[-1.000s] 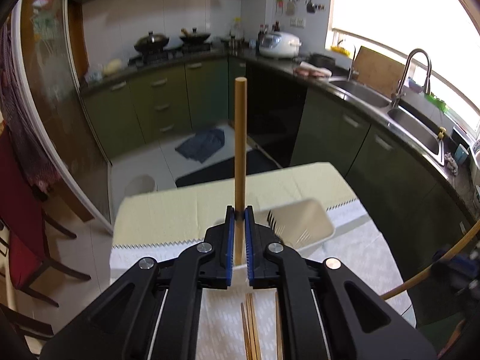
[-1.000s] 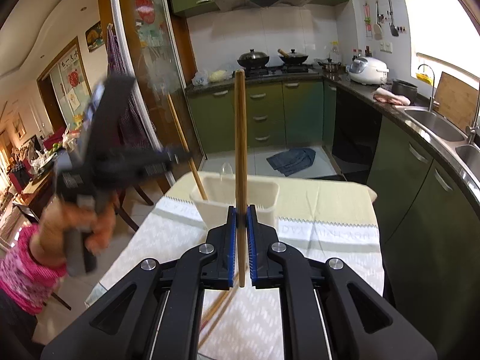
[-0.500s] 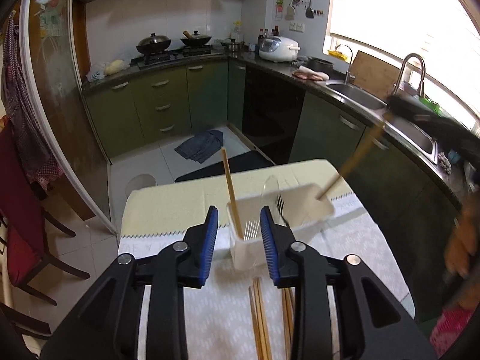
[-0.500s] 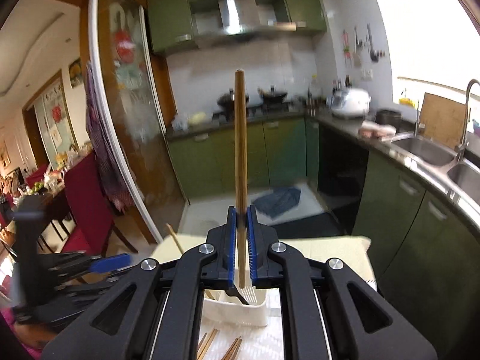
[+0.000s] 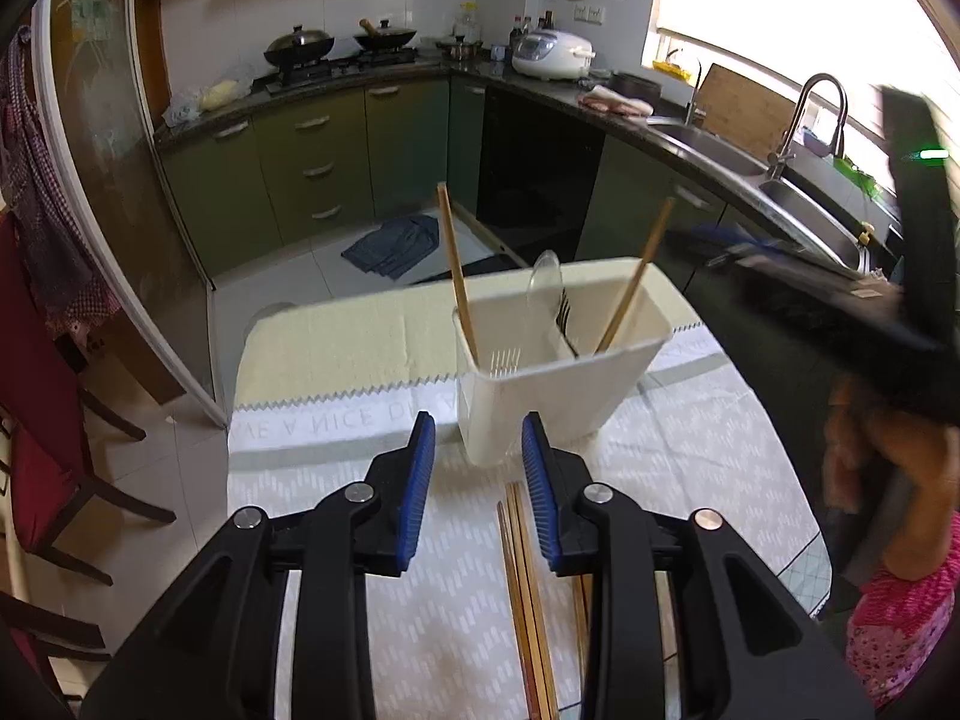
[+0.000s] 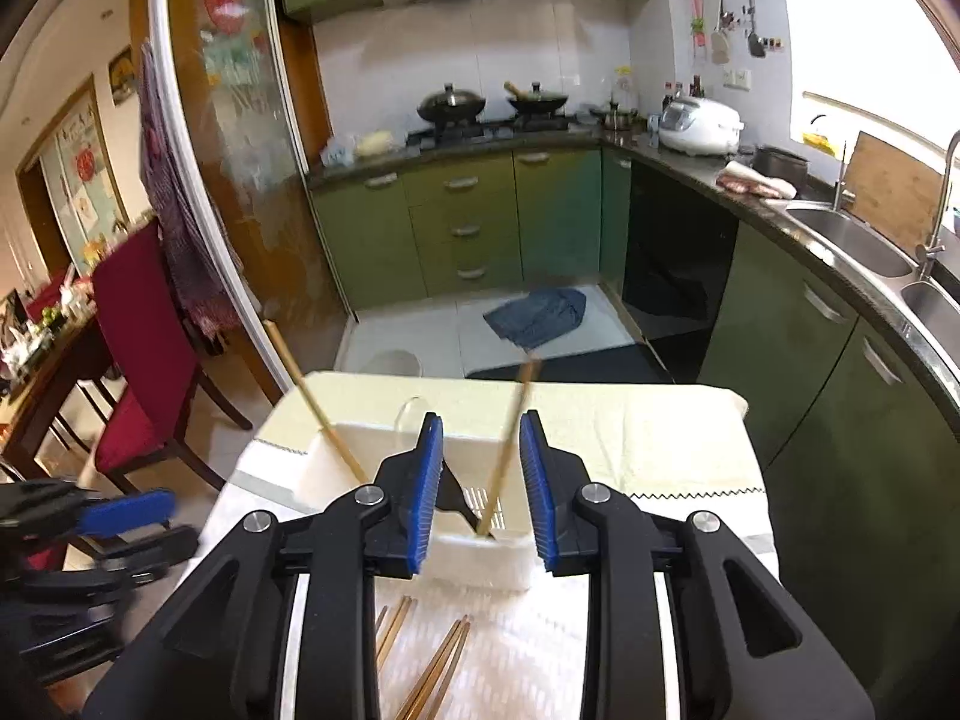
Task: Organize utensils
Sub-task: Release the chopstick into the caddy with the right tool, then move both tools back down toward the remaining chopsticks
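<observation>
A white utensil holder (image 5: pixel 558 384) stands on the table with two wooden chopsticks leaning in it, one at its left end (image 5: pixel 456 276) and one at its right end (image 5: pixel 636 276). A clear spoon (image 5: pixel 543 288) and a fork (image 5: pixel 564 315) stand between them. My left gripper (image 5: pixel 477 438) is just short of the holder, its jaws opening with nothing between them. My right gripper (image 6: pixel 481 438) is over the holder (image 6: pixel 360 444), jaws opening. The right-end chopstick (image 6: pixel 510 450) stands free in the gap, untouched. Loose chopsticks (image 5: pixel 525 588) lie on the cloth beneath both grippers.
A patterned cloth (image 5: pixel 384 408) covers the small table, whose edges fall off left and right. A red chair (image 6: pixel 144 360) stands at the left. Green cabinets (image 6: pixel 462 222) and a sink (image 5: pixel 804 204) lie beyond. The person's hand (image 5: pixel 888 456) holds the right gripper.
Both grippers were shut on upright chopsticks. The left let go first, then the right; both sticks now lean in the holder. Both grippers have pulled back.
</observation>
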### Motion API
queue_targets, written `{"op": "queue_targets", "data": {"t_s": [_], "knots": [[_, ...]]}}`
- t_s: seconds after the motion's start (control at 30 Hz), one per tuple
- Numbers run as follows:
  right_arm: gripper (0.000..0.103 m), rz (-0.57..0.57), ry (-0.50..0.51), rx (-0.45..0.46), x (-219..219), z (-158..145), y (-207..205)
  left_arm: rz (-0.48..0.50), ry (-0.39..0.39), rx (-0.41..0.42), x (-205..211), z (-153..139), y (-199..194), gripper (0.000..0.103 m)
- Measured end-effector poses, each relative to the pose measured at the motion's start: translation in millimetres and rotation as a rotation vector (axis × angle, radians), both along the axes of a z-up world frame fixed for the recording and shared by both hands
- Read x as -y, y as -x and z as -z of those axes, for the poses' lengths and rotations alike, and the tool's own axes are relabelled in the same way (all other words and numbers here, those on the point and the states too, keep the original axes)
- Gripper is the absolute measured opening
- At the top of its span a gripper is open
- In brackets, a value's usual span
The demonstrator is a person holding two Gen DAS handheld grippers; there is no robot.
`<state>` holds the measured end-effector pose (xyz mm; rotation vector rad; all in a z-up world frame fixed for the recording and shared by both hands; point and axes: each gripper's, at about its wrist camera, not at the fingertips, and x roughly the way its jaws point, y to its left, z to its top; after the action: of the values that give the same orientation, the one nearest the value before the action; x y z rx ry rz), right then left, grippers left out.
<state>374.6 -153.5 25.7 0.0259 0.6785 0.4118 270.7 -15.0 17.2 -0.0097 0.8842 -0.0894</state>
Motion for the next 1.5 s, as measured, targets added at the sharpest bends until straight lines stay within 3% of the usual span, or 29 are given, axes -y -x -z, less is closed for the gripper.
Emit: {"op": "queue_targets", "data": {"t_s": [0.13,0.27,0.5,0.6,0.83,1.27,1.5], "knots": [[0.027,-0.014,-0.017,0.047,33,-9,53,-0.014,-0.006,-0.105,1,32,4,0.032],[0.027,0.001,0.022,0.045,70,11,101,-0.013,-0.002,-0.244,4,80,4,0.032],[0.027,0.05,-0.023,-0.057,125,60,139,-0.003,-0.012,-0.363,17,136,-1,0.026],[0.031,0.061,-0.04,-0.089,138,78,145,0.003,-0.028,-0.396,25,152,0,0.025],[0.031,0.043,-0.067,-0.12,145,91,147,-0.003,-0.056,-0.427,30,165,3,0.02],[0.035,-0.005,-0.062,-0.138,114,84,138,0.003,-0.072,-0.463,42,185,-7,0.016],[0.035,-0.061,-0.007,-0.196,80,102,128,0.007,-0.093,-0.45,49,190,-5,0.008]]}}
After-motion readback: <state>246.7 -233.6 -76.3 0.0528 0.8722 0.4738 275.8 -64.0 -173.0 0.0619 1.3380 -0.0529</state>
